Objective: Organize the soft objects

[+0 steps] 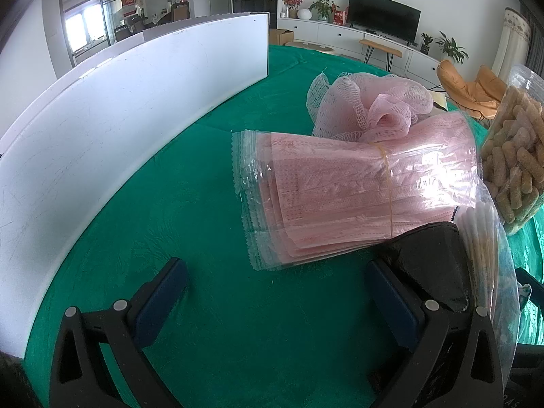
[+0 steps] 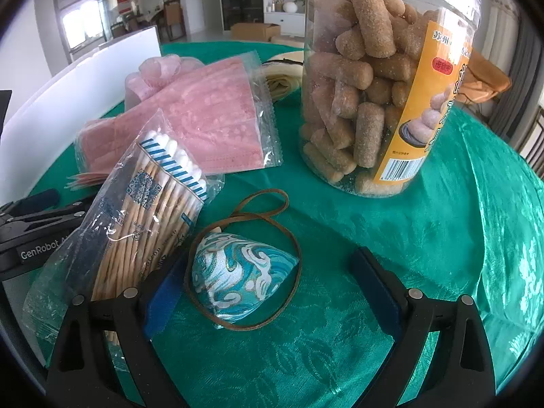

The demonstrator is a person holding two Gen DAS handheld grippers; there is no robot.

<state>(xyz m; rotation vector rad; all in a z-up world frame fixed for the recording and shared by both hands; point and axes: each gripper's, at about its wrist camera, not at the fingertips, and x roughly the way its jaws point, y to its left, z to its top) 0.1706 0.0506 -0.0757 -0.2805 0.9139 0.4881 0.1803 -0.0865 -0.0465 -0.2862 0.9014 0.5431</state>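
Note:
A bundle of pink face masks in clear wrappers, tied with a rubber band, lies on the green tablecloth; it also shows in the right wrist view. A pink mesh bath puff sits behind it. A blue patterned sachet with a brown cord lies between the open fingers of my right gripper, close to the left finger. A bag of cotton swabs leans on my left gripper, seen in the right wrist view. My left gripper is open and empty, just in front of the masks.
A white box wall stands along the left. A clear jar of brown snack sticks stands at the right. A beige folded item lies behind the masks. The tablecloth covers the table.

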